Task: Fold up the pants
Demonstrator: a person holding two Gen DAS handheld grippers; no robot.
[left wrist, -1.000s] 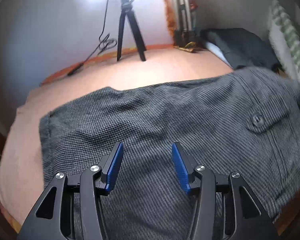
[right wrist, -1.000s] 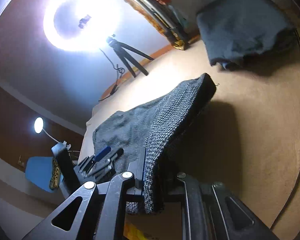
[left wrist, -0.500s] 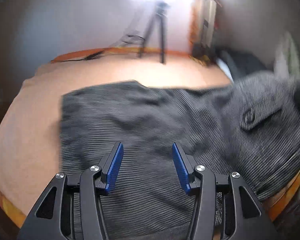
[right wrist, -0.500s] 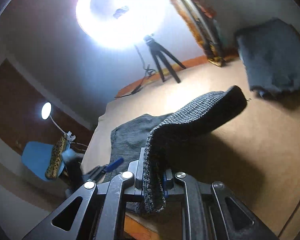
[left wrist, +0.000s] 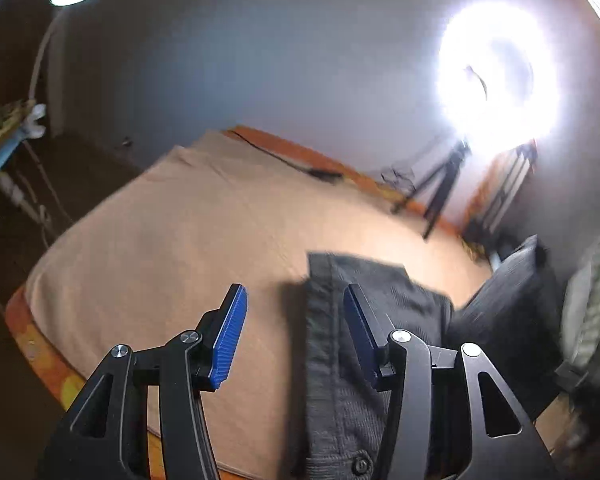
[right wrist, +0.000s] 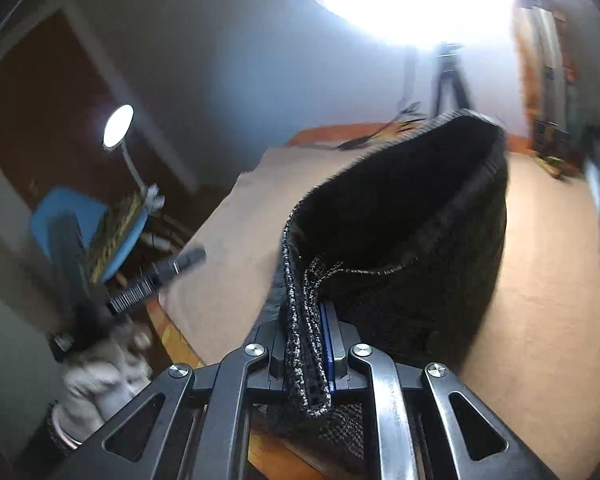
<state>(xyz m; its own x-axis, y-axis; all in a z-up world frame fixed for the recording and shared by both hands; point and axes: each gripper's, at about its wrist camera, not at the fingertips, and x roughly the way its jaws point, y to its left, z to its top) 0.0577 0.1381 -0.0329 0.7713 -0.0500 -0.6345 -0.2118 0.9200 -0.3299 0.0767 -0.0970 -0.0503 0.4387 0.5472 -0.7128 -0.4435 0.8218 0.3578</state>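
Note:
The grey woven pants [left wrist: 340, 360] lie on the tan bed cover, seen at lower centre-right of the left wrist view, with a button near the bottom edge. My left gripper [left wrist: 294, 330] is open and empty, raised above the pants' left edge. My right gripper [right wrist: 306, 354] is shut on a thick folded edge of the pants [right wrist: 400, 240] and lifts it, so the cloth arches up in front of the camera. The left gripper shows blurred at the left of the right wrist view [right wrist: 148, 284].
The tan bed cover [left wrist: 180, 248] has an orange rim at its near edge. A ring light [left wrist: 496, 76] on a tripod [left wrist: 440, 196] stands at the far side. A dark folded garment [left wrist: 512, 304] lies at the right. A lamp [right wrist: 118, 126] and a blue chair [right wrist: 72, 216] stand left of the bed.
My left gripper has swung left and tilted up, off the pants' middle to their left edge. My right gripper has lifted the held edge higher and moved it leftward.

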